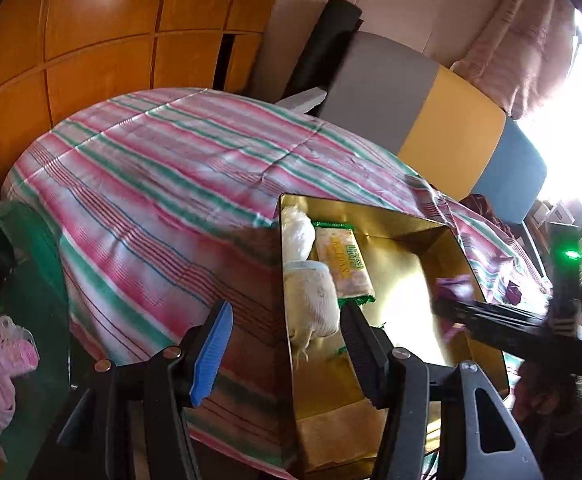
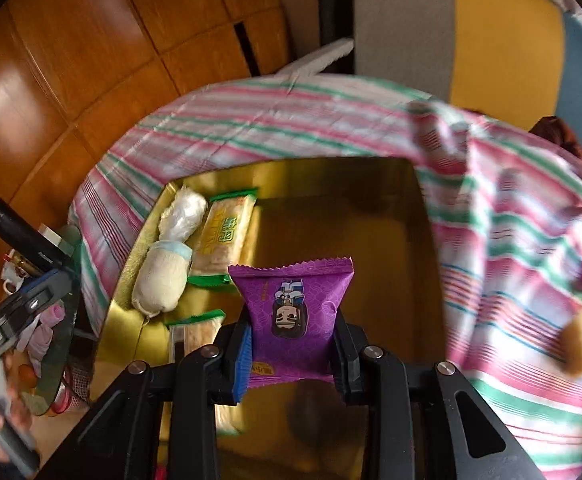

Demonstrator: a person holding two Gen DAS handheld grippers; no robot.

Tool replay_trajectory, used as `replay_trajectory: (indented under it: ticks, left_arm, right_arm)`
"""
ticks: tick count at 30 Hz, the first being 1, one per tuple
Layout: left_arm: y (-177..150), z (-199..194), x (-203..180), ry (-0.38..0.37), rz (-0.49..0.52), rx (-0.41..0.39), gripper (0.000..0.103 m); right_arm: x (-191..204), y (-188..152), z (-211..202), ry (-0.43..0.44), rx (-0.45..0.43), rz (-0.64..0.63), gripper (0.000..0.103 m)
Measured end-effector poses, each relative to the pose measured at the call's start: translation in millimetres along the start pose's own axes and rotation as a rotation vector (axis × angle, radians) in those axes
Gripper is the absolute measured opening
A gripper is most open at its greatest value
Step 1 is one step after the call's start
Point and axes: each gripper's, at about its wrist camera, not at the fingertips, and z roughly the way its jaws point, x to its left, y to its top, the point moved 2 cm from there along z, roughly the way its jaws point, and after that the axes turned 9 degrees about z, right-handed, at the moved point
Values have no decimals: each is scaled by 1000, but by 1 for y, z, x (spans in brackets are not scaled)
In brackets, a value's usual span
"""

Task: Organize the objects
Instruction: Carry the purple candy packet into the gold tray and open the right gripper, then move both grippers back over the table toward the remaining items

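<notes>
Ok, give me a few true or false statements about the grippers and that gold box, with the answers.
1. The right gripper holds a purple snack packet. True.
2. The left gripper grips a snack. False: it is open and holds nothing.
3. The gold box has nothing in it. False: wrapped snacks, including a green-edged packet, lie along one side.
4. The box sits on a striped cloth. True.

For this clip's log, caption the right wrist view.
Right gripper holds a purple snack packet above the gold box.
</notes>
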Motion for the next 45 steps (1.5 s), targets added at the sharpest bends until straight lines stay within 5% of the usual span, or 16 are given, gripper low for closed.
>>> replay_trajectory:
  ticks: [14, 18, 35, 45]
  left_arm:
    - [-6, 11, 9, 12, 1, 20, 57]
    - [-4, 8, 5, 17, 14, 12, 63]
    - [1, -11, -34, 9, 123, -21, 64]
    - [1, -10, -77, -47, 214, -5, 64]
  right_arm:
    - [40, -10, 64, -3, 120, -74, 36]
    - [41, -9, 53, 32, 93, -60, 60]
    - [0, -13, -37, 53, -115, 72, 67]
    - [-70, -33, -98, -58, -232, 147, 73]
